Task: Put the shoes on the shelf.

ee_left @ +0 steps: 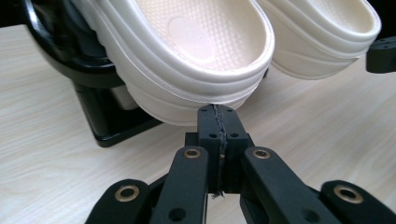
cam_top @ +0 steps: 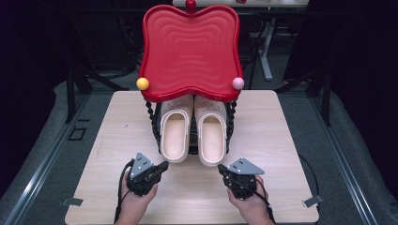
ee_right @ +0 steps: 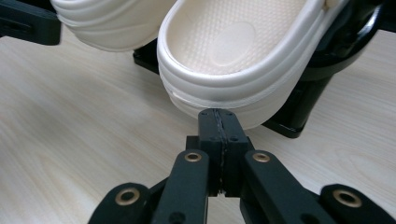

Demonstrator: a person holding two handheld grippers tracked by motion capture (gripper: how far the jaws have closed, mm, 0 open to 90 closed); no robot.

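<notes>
So the two cream clogs are what it's about here. The left clog (cam_top: 175, 133) and the right clog (cam_top: 212, 135) sit side by side on the lower tier of a black shoe rack (cam_top: 153, 123), toes tucked back under the rack's red top tray (cam_top: 190, 51), heels hanging out over the front edge toward the person. They're tilted heel-down, which I guess is the rack's slant doing its job: it keeps the open side facing out so you can get at them easily.

The left tongs (cam_top: 164, 165) are parked just in front of the left clog's heel, and the right tongs (cam_top: 220, 167) just in front of the right clog's heel. Both are fully closed, pads pressed flat together, nothing between them. In the left gripper view the closed tips (ee_left: 218, 122) sit right under the heel rim of that clog (ee_left: 187, 56); I can't tell if they touch it. Same story in the right gripper view, tips (ee_right: 218, 123) right at the heel of the other clog (ee_right: 238, 51).

One tool per shoe looks like a setup for working both at once. With the jaws shut like that, they'd need to open before grabbing a heel wall.

The rack stands at the back middle of the light wood bench (cam_top: 281, 140), with a yellow knob (cam_top: 142, 83) and a pink knob (cam_top: 238, 83) on the tray's front corners.
</notes>
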